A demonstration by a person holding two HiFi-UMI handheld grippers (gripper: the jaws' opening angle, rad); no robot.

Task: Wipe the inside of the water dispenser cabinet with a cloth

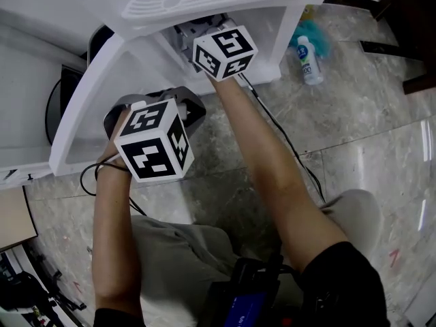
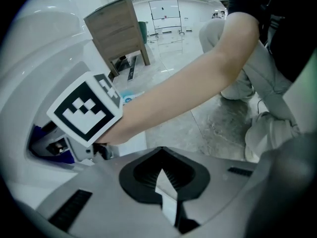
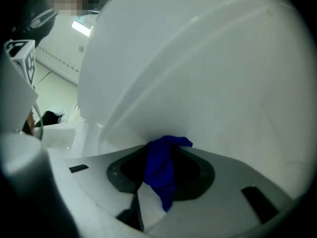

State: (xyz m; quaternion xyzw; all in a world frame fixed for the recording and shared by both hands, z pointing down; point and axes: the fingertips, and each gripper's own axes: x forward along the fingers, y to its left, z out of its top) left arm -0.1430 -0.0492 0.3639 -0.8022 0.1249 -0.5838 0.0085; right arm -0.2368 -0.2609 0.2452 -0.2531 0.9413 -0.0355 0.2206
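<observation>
Blue cloth (image 3: pixel 161 163), lengthwise along right gripper (image 3: pixel 157 185) jaws

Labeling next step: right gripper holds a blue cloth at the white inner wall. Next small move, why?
Probably slide the right gripper sideways along the cabinet wall, keeping contact: the blue cloth is clamped in its jaws, its tip appears to meet the wall, and bare wall lies either side.
</observation>
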